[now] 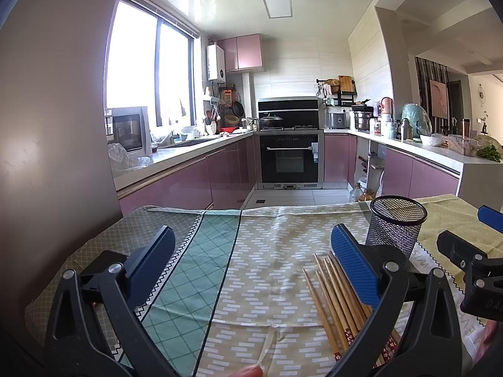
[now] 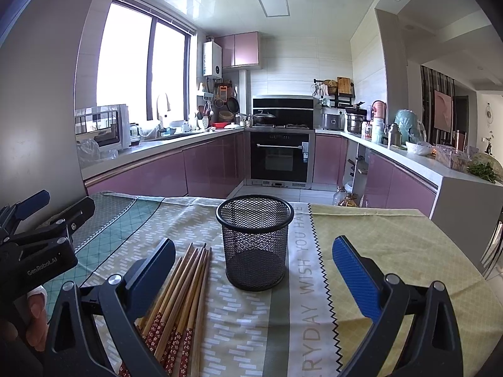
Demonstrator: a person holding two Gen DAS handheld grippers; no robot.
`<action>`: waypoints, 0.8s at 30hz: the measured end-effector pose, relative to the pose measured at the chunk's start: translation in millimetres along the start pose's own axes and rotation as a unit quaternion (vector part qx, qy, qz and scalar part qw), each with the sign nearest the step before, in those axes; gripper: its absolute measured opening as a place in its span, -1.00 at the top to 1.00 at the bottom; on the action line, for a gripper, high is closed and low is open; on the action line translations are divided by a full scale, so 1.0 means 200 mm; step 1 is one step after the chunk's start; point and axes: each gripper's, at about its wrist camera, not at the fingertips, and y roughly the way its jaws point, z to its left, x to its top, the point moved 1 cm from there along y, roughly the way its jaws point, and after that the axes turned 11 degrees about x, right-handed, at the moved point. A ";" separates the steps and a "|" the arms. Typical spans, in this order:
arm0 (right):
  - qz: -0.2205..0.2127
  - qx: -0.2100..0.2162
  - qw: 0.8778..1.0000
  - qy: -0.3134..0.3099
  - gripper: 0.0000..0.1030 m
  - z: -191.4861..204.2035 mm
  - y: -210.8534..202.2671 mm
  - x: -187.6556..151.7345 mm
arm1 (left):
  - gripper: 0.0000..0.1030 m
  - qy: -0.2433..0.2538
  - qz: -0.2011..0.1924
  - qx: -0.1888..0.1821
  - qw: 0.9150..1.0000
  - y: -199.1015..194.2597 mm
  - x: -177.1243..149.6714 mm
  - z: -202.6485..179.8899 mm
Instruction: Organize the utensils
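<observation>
Several wooden chopsticks [image 1: 333,292] [image 2: 185,282] with red flowered ends lie in a loose bundle on the tablecloth. To their right an empty black mesh cup [image 1: 396,229] [image 2: 254,242] stands upright. My left gripper [image 1: 251,267] hovers open and empty over the cloth, its right finger above the chopsticks. My right gripper [image 2: 254,273] is open and empty too; the cup sits ahead between its fingers and the chopsticks lie under its left finger. Each gripper shows at the edge of the other's view: the right gripper [image 1: 471,232] and the left gripper [image 2: 56,207].
The table wears a patchwork tablecloth [image 1: 251,235] [image 2: 377,235] of green, beige and yellow. A wall [image 1: 56,125] rises close on the left. A chair [image 2: 493,245] stands at the table's right edge. Pink kitchen cabinets and an oven lie beyond the far edge.
</observation>
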 end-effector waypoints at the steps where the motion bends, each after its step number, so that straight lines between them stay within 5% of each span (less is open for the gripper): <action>1: 0.000 0.000 1.000 0.000 -0.88 0.00 0.00 0.00 | -0.90 0.001 0.000 0.000 1.000 0.00 0.00 0.00; 24: 0.005 0.003 1.000 0.001 -0.88 0.00 0.01 -0.01 | -0.90 0.003 0.004 -0.001 1.000 0.01 -0.01 -0.02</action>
